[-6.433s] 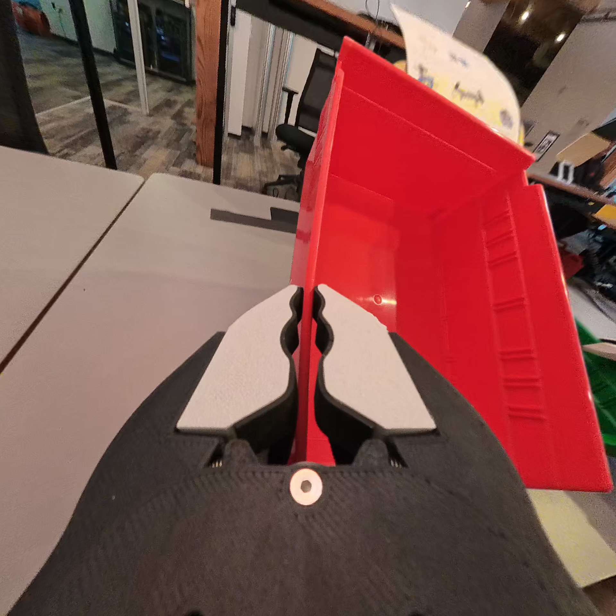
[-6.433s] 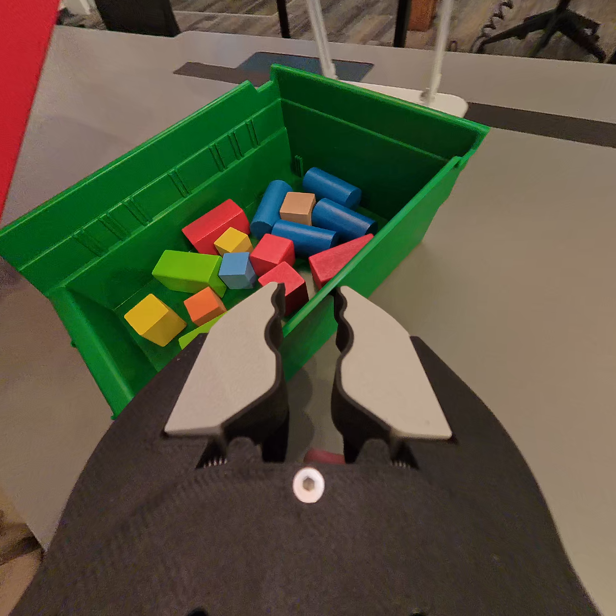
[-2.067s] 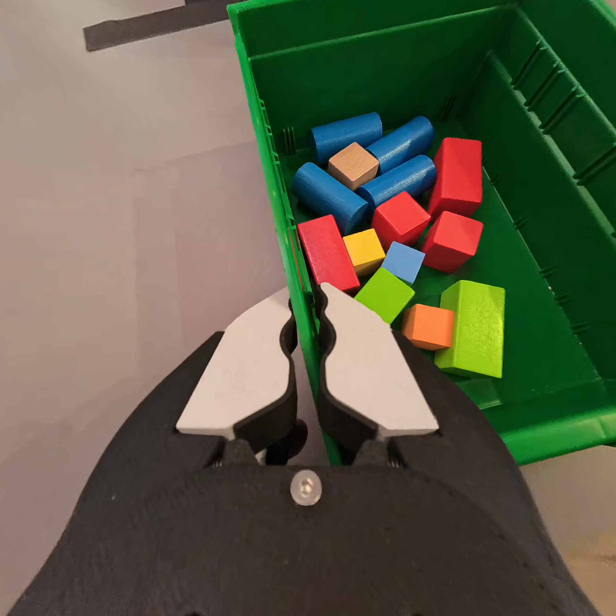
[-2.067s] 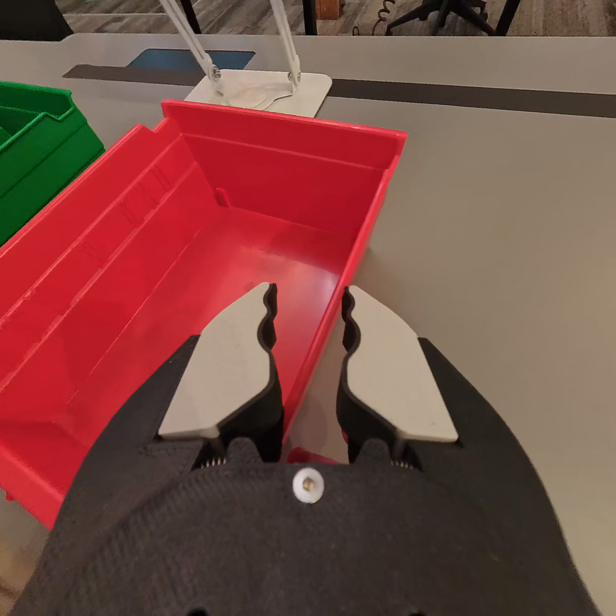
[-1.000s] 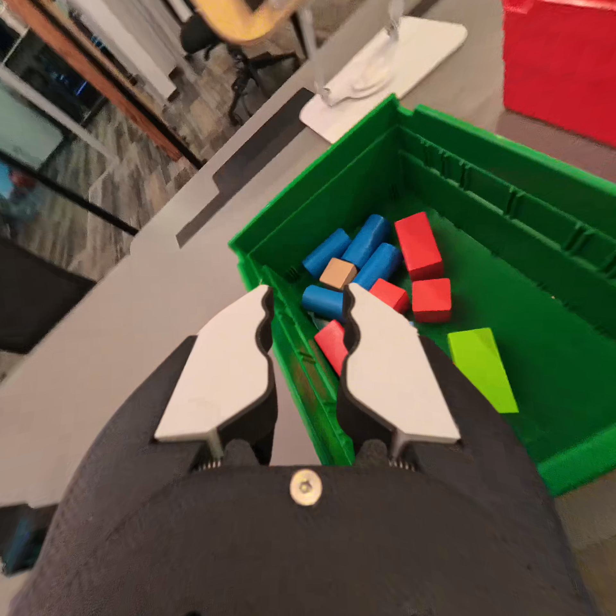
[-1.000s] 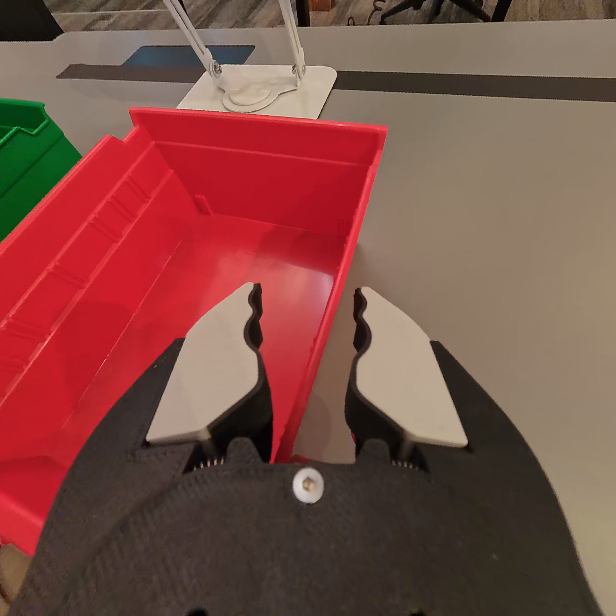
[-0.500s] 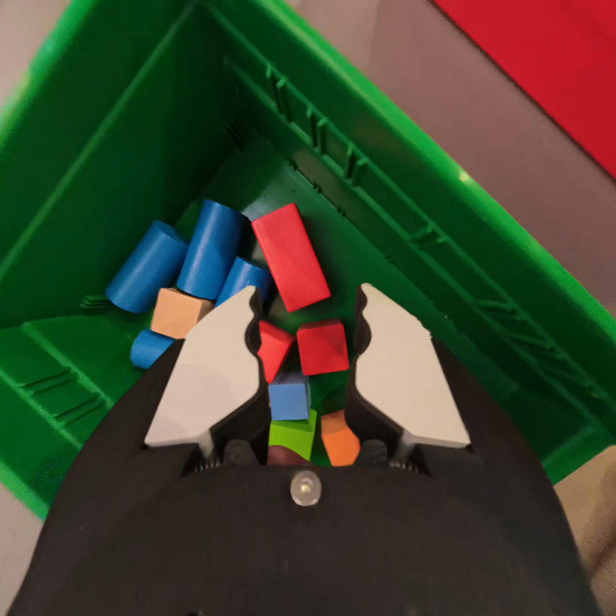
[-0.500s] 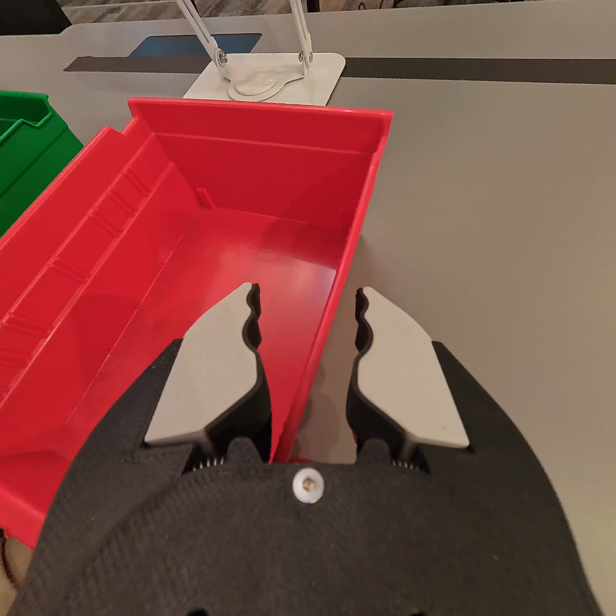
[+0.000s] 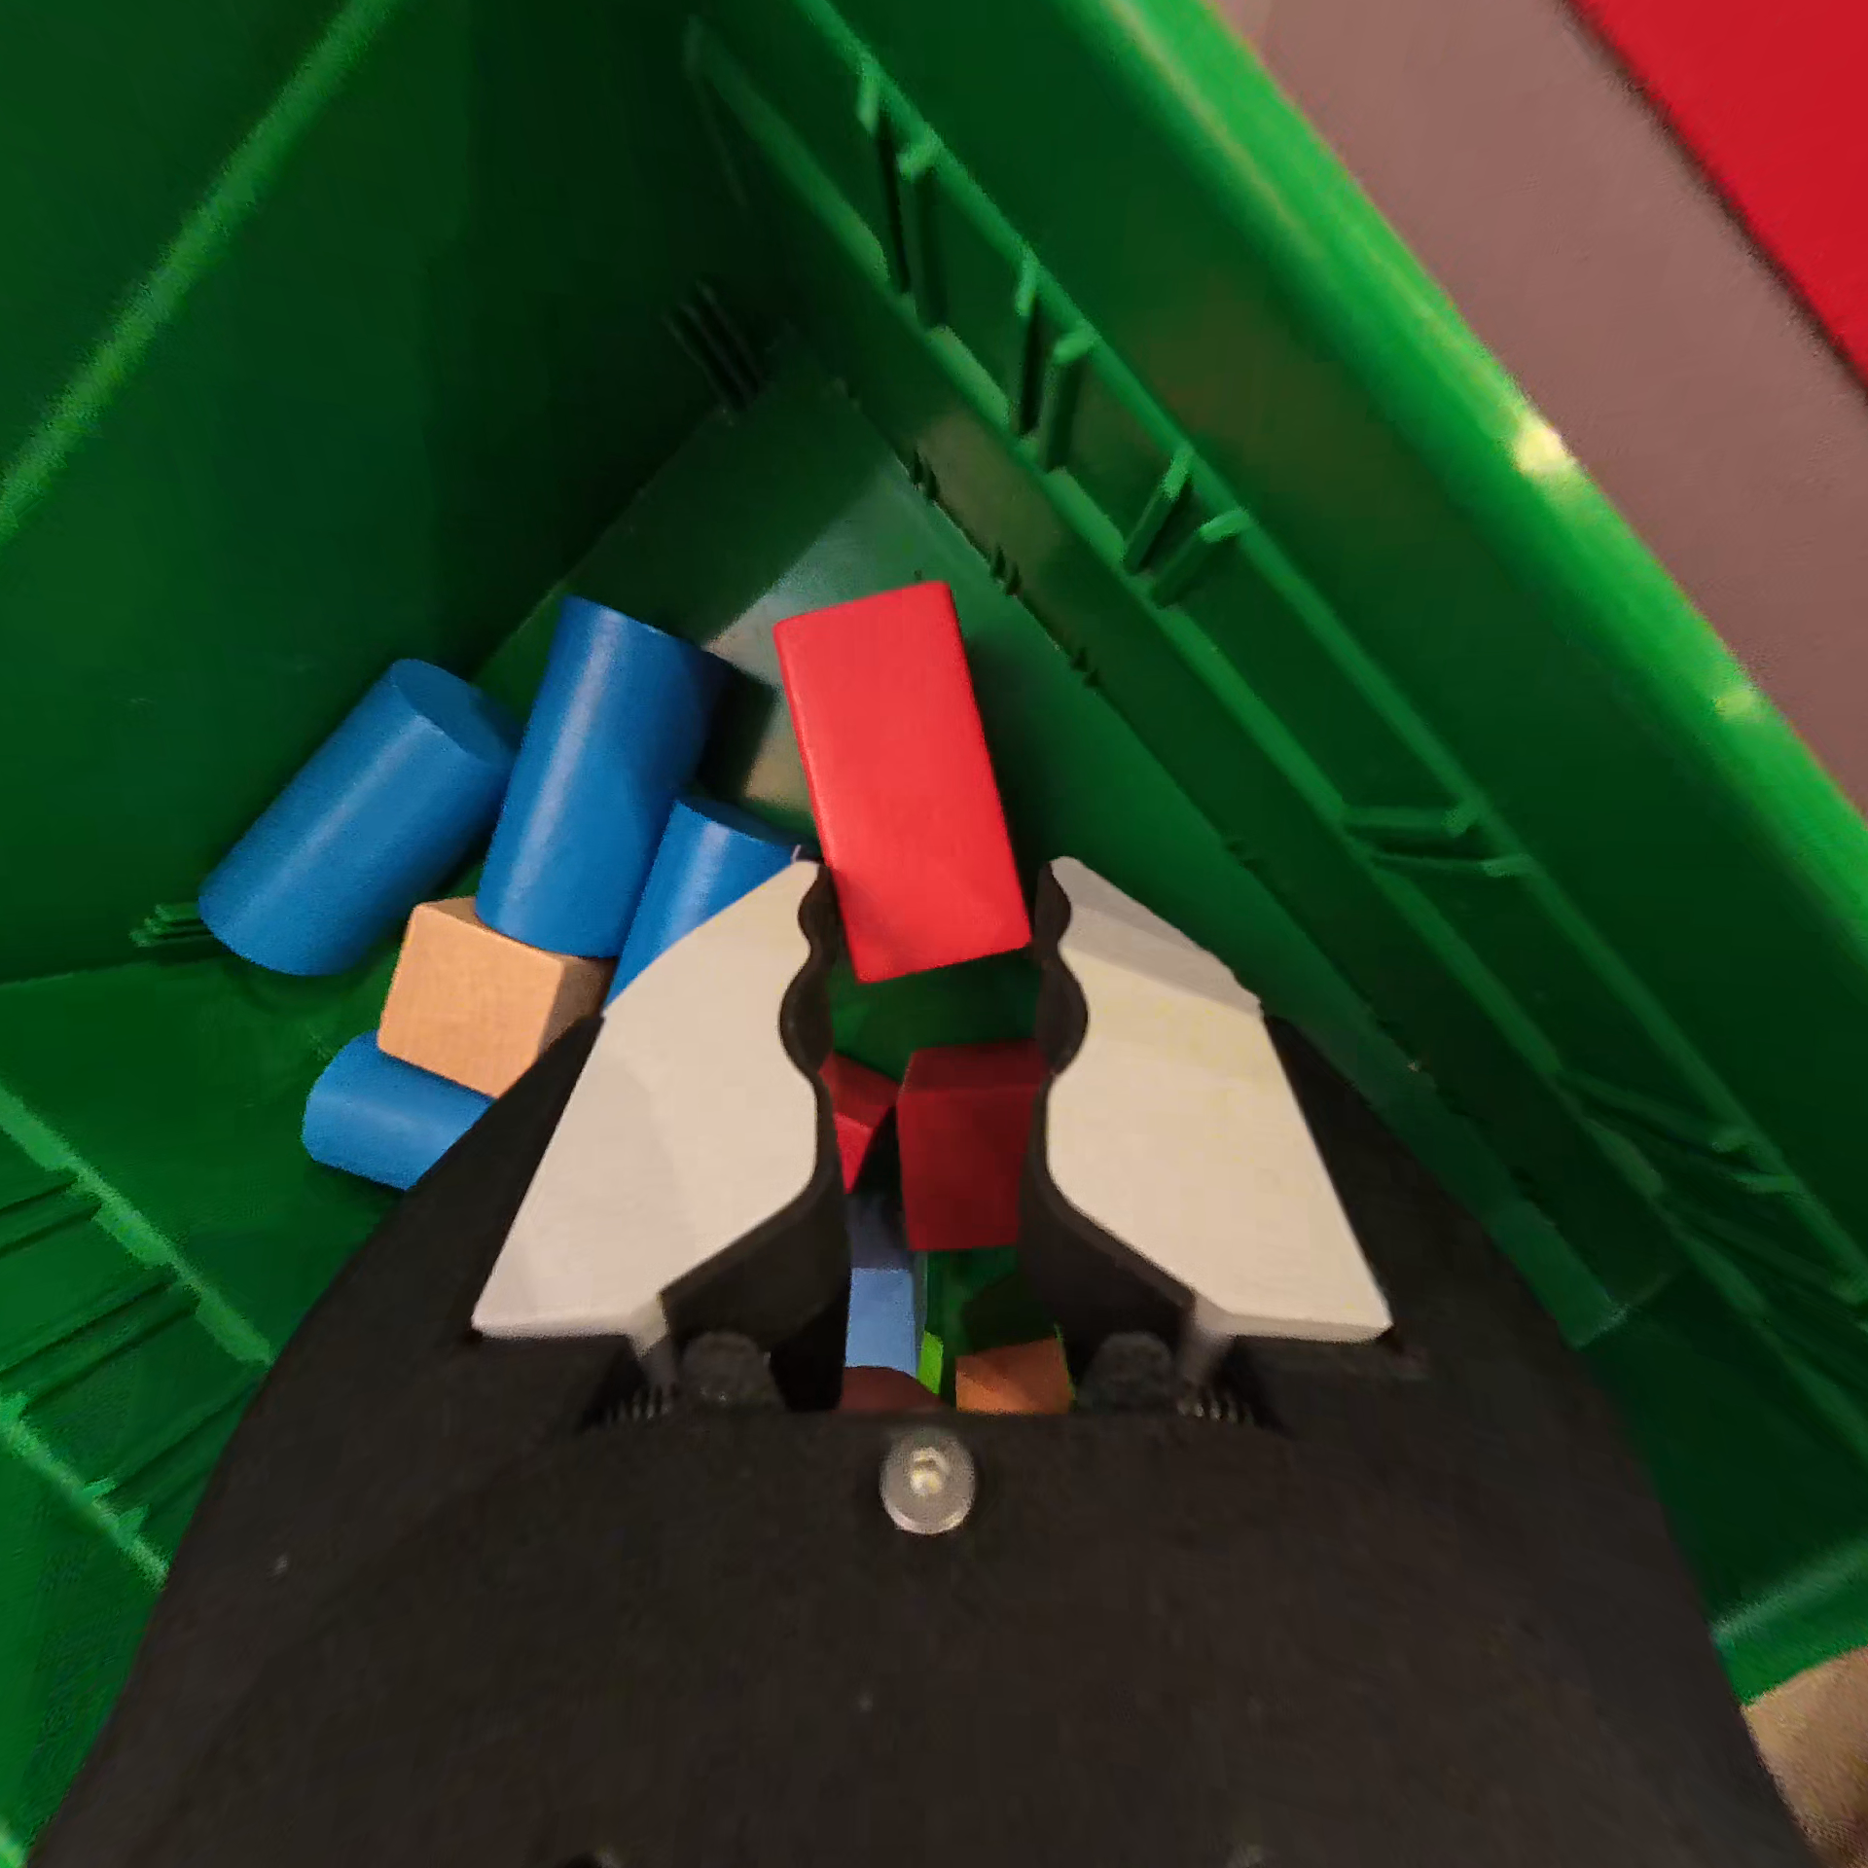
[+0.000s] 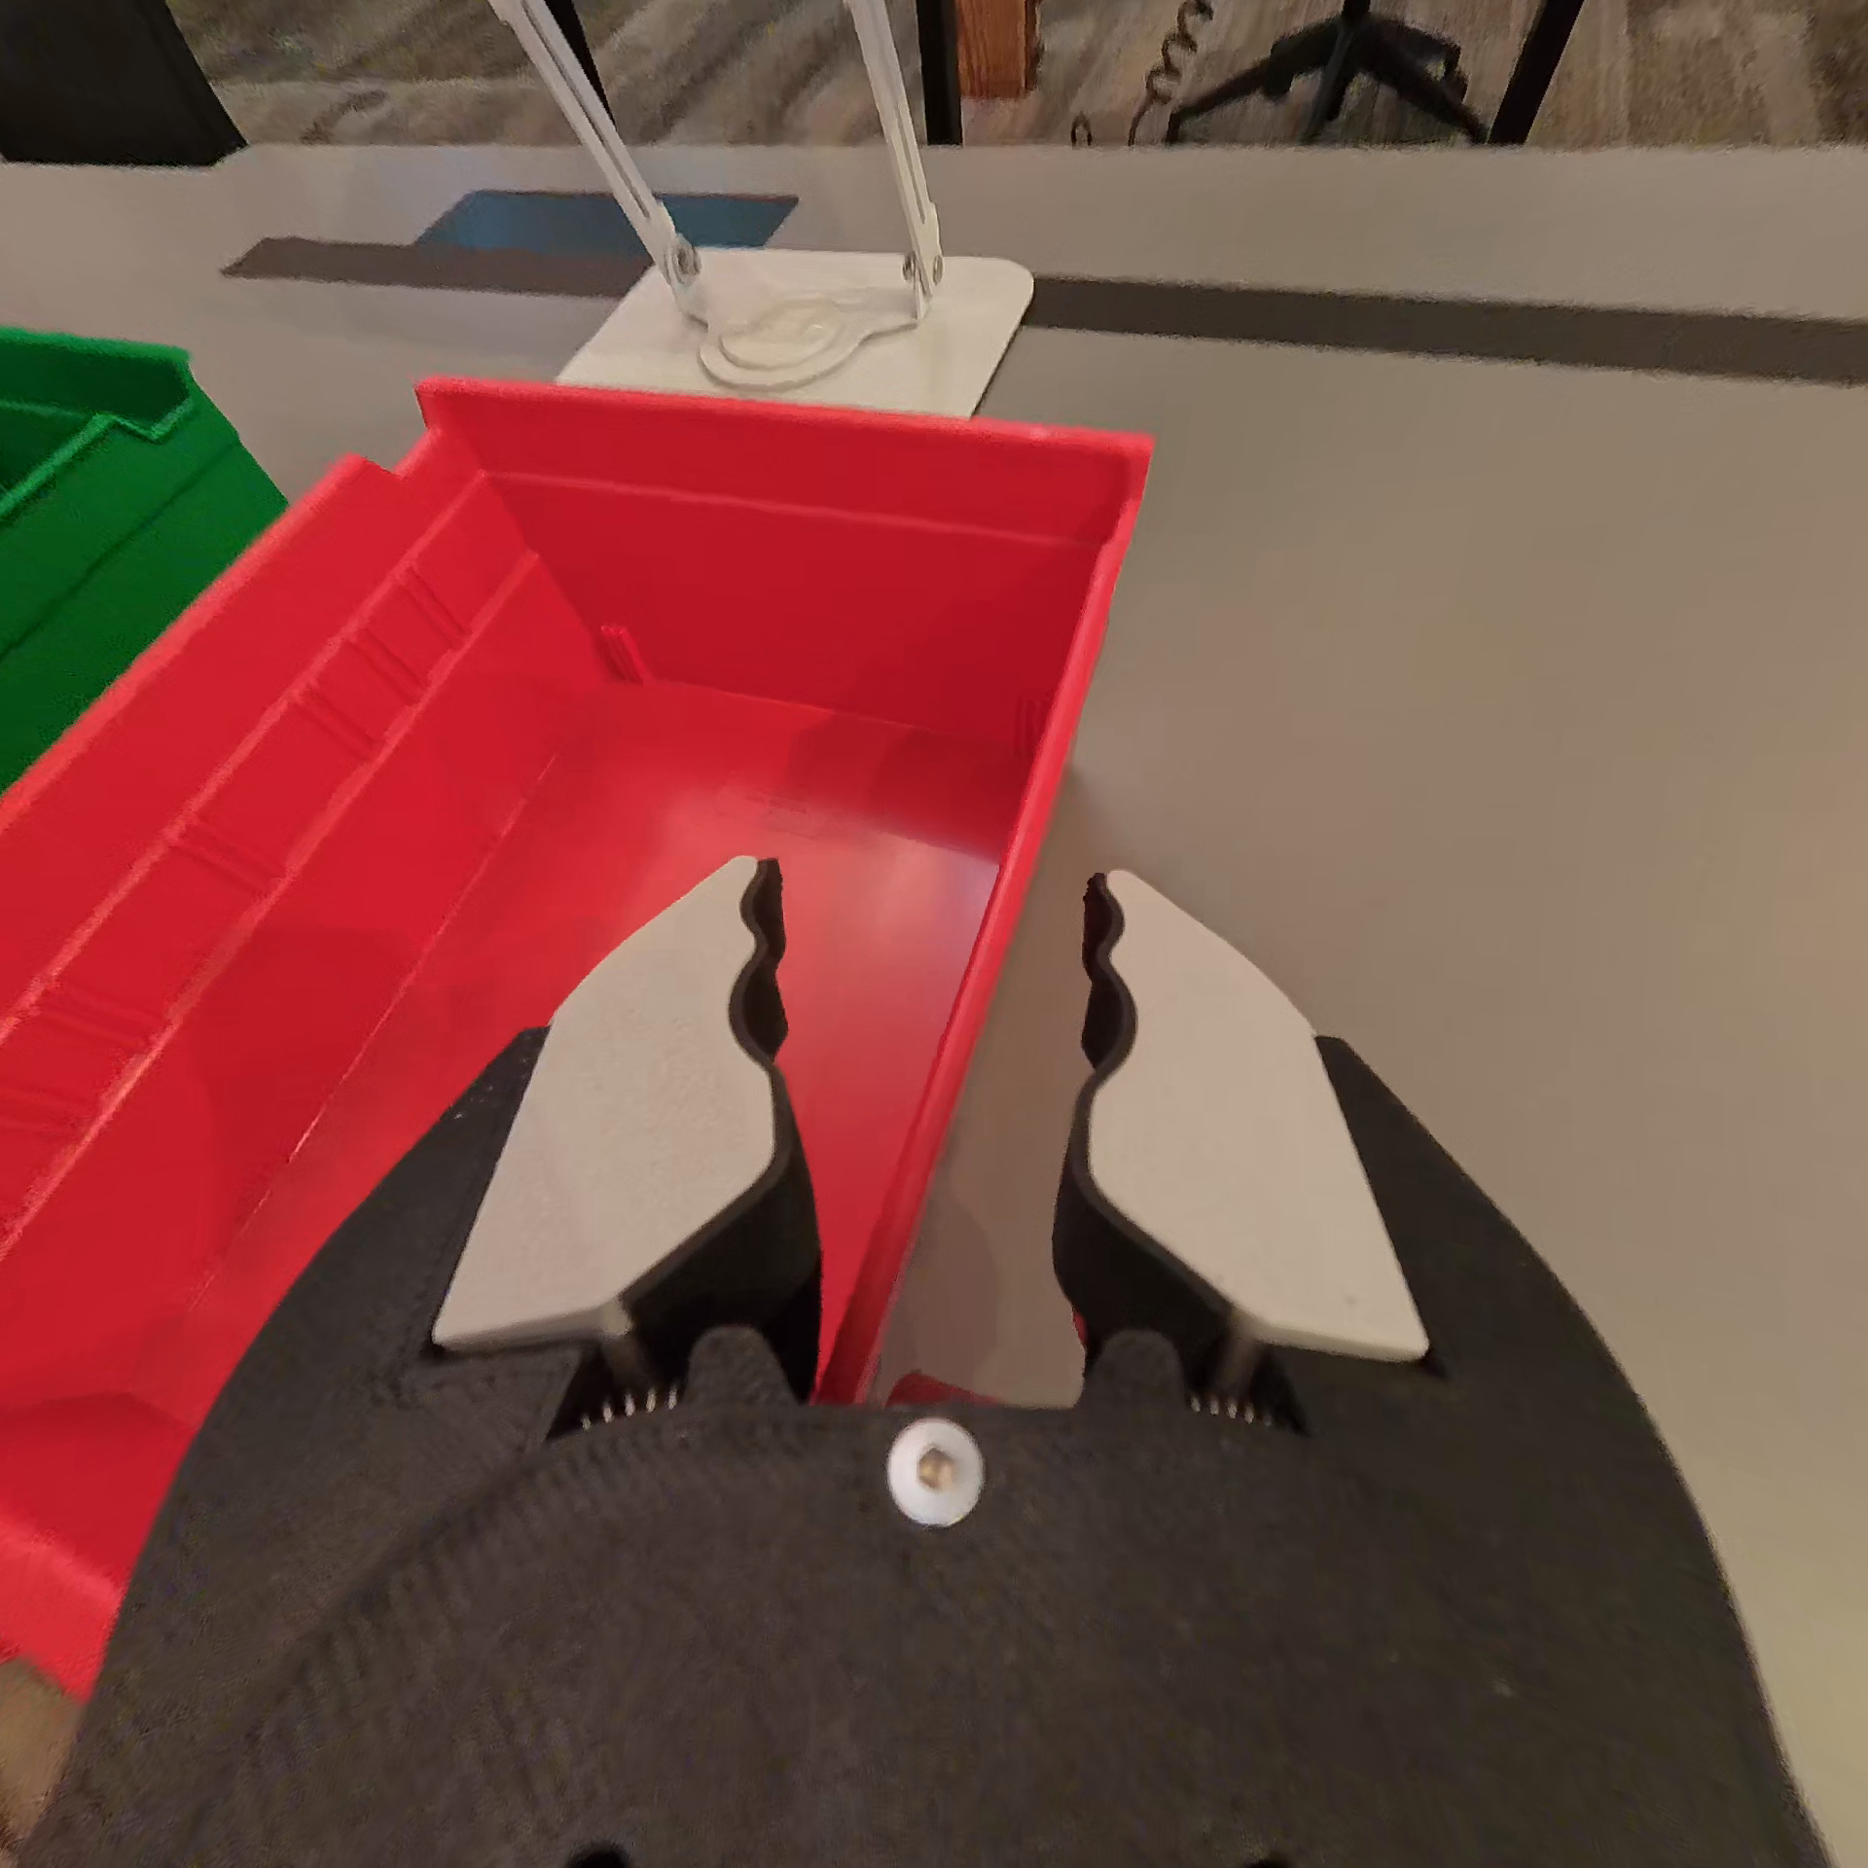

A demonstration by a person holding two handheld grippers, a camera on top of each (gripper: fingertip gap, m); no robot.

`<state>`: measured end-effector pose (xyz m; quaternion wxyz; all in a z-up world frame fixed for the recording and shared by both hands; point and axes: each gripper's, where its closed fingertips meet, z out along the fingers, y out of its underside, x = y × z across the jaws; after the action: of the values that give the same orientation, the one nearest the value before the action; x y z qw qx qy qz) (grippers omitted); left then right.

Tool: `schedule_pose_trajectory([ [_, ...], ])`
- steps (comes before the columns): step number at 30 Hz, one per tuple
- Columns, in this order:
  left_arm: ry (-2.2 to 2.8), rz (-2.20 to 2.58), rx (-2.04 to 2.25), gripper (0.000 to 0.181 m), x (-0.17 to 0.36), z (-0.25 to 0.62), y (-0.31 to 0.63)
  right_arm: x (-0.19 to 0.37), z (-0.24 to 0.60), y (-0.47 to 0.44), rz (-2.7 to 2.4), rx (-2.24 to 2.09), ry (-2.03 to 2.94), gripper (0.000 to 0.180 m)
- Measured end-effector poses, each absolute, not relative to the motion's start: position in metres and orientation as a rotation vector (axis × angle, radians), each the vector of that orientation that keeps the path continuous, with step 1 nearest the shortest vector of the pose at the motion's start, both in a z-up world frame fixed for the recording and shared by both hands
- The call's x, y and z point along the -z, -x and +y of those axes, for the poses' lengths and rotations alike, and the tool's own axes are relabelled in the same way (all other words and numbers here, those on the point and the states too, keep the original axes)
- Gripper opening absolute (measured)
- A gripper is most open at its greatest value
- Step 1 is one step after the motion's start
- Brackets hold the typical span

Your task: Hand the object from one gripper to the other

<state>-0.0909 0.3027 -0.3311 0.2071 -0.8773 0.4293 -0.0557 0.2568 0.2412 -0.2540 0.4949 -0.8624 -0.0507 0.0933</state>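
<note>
In the left wrist view my left gripper (image 9: 930, 910) is open and reaches down inside the green bin (image 9: 1264, 647), among coloured wooden blocks. Its fingertips stand on either side of the near end of a long red block (image 9: 895, 768). A smaller red block (image 9: 965, 1137) lies between the fingers farther back. Blue cylinders (image 9: 596, 778) and a tan cube (image 9: 475, 996) lie to the left. In the right wrist view my right gripper (image 10: 930, 890) is open and empty, straddling the right wall of the red bin (image 10: 566, 768), which holds nothing that I can see.
A white stand base (image 10: 809, 329) with two thin legs sits on the grey table (image 10: 1466, 708) behind the red bin. The green bin's corner (image 10: 111, 475) shows at the left of the right wrist view. Dark tape strips cross the far table. My hands' fingertips stand some 35 cm from each other. My right tips are about 40 cm from the tan cube (image 9: 475, 996), my left tips only 6 cm.
My left gripper has dropped deeper into the green bin and moved forward, so its tips now flank the long red block. My right gripper has stayed open over the red bin's wall.
</note>
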Motion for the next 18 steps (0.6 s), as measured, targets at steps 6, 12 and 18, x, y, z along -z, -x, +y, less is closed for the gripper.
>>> schedule_pose_trajectory([
  [6,2.271,1.046,0.355,0.035,0.271,0.313,0.098,0.202,0.240,-0.261,-0.202,-0.081,1.901,0.060],
  [12,1.935,1.049,0.760,0.035,0.190,0.286,0.071,0.127,0.228,-0.167,-0.428,-0.366,1.650,0.042],
  [18,1.517,1.121,1.114,0.035,0.110,0.226,0.020,0.110,0.212,-0.054,-0.528,-0.934,1.571,0.048],
])
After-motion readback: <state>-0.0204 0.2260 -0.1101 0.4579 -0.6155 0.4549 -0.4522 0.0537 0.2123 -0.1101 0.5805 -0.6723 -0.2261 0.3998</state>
